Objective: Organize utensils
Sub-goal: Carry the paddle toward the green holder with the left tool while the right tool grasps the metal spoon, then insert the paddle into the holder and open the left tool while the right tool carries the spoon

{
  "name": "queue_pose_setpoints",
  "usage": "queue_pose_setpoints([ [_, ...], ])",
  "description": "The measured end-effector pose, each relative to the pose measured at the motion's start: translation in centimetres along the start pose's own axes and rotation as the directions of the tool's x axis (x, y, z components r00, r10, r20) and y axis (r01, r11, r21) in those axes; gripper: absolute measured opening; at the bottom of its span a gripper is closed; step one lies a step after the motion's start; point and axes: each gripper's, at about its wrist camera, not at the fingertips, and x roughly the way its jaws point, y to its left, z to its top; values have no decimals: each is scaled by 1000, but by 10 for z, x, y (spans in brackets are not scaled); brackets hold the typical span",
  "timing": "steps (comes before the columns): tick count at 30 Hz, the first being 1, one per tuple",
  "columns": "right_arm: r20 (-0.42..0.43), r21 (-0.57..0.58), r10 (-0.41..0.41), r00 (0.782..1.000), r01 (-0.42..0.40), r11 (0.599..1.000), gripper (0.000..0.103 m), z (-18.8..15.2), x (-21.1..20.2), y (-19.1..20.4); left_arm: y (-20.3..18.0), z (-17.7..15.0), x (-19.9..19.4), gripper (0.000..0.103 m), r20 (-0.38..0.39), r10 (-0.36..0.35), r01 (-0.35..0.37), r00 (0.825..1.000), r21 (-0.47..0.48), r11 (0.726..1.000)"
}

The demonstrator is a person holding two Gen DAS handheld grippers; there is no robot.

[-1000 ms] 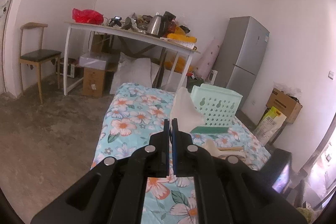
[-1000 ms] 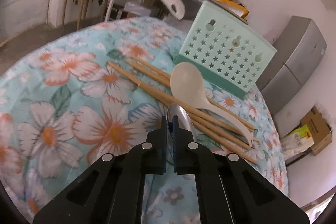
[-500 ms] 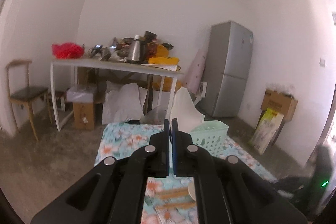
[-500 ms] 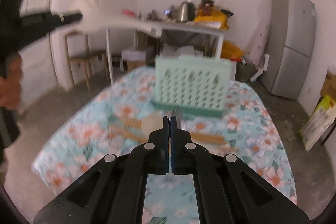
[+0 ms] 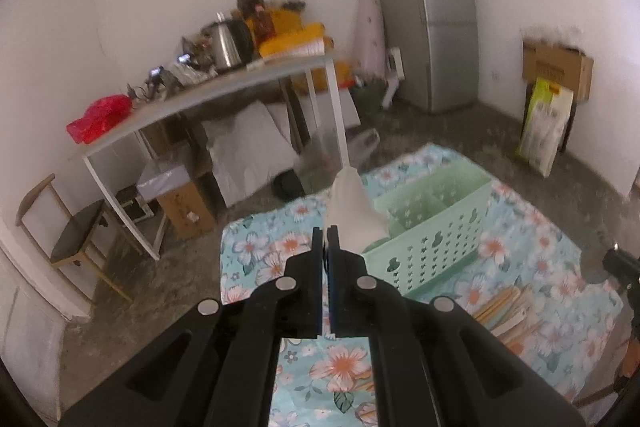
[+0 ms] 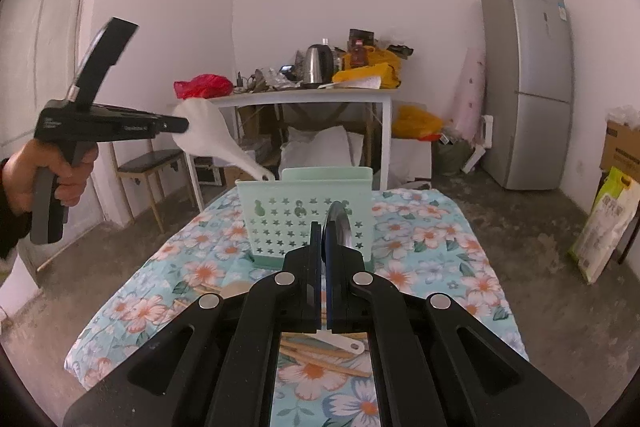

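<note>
Left tongs (image 6: 182, 126), raised from the table (image 6: 460, 255) and clenched on a white rice paddle (image 6: 212, 143) whose handle tip now reaches the far-left rim of the green basket (image 6: 304, 223); right tongs (image 6: 323, 247), also lifted, clenched on a metal spoon (image 6: 340, 227) nearing deposit.

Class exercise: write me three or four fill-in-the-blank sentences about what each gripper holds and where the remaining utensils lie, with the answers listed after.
1. The left gripper is shut on a white ____.
2. The right gripper is shut on a ____ spoon.
3. The green basket stands on the ____-patterned cloth.
4. Wooden ____ lie on the cloth in front of the basket.

Missing words: rice paddle; metal; flower; chopsticks
</note>
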Motion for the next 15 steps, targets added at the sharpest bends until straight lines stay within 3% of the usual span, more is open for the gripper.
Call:
queue_pose_setpoints([
  [8, 13, 25, 25, 1000, -25, 999, 0, 3, -1, -12, -7, 31, 44, 2, -165, -3, 8, 986, 30, 1000],
  [12, 17, 40, 43, 999, -43, 998, 0, 9, -3, -17, 0, 40, 64, 4, -223, -77, 65, 972, -64, 996],
  [15, 16, 52, 61, 998, -62, 997, 0, 15, -6, -22, 10, 38, 73, 6, -210, -177, 139, 962, -180, 974],
])
